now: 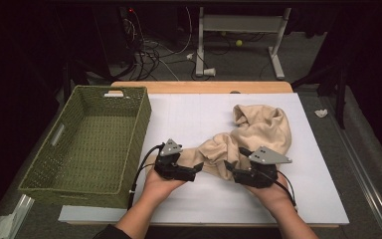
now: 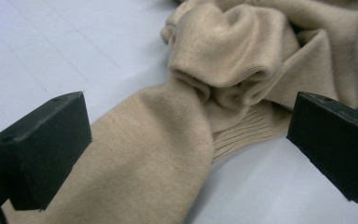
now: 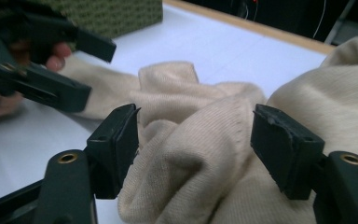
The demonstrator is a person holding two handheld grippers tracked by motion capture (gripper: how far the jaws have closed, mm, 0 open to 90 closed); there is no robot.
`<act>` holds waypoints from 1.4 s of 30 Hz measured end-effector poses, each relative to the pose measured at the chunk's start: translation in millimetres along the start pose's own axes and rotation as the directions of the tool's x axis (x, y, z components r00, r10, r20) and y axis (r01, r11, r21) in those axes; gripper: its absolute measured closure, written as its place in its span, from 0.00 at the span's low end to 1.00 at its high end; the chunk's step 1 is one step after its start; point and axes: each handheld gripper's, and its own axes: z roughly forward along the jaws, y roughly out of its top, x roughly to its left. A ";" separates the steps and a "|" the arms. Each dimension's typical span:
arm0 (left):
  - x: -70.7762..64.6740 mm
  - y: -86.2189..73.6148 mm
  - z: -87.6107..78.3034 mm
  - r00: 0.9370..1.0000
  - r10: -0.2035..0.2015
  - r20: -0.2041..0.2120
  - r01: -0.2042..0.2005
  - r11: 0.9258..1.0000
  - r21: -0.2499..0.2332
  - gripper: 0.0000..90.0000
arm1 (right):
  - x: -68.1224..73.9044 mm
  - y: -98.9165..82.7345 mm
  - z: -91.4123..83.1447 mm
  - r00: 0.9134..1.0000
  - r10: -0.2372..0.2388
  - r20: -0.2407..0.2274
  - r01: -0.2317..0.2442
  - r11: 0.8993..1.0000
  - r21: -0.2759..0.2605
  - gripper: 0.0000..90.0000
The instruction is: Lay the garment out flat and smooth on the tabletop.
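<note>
A beige knitted sweater (image 1: 261,132) lies crumpled on the white table top (image 1: 189,112), with one sleeve stretched toward the left. My left gripper (image 1: 197,170) stands at that sleeve's end with its jaws wide open. In the left gripper view the sleeve (image 2: 158,154) runs between them and the bunched sweater (image 2: 223,51) lies beyond. My right gripper (image 1: 230,171) is at the sweater's near edge. In the right gripper view a fold of the sweater (image 3: 200,140) fills the gap between its half-spread jaws and does not look pinched. The left gripper (image 3: 98,74) also shows there, open.
A green woven basket (image 1: 142,124) stands empty at the table's left side, close to the left hand. Beyond the table's wooden far edge (image 1: 204,87) are cables and a metal stand on the floor. Bare white surface lies in front of both hands and behind the sweater.
</note>
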 end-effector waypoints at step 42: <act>3.4 -7.7 -1.6 0.998 0.022 0.053 -0.015 0.992 -0.123 0.00 | -116.1 -70.4 -143.8 0.910 0.233 0.344 -0.177 0.966 -0.187 0.90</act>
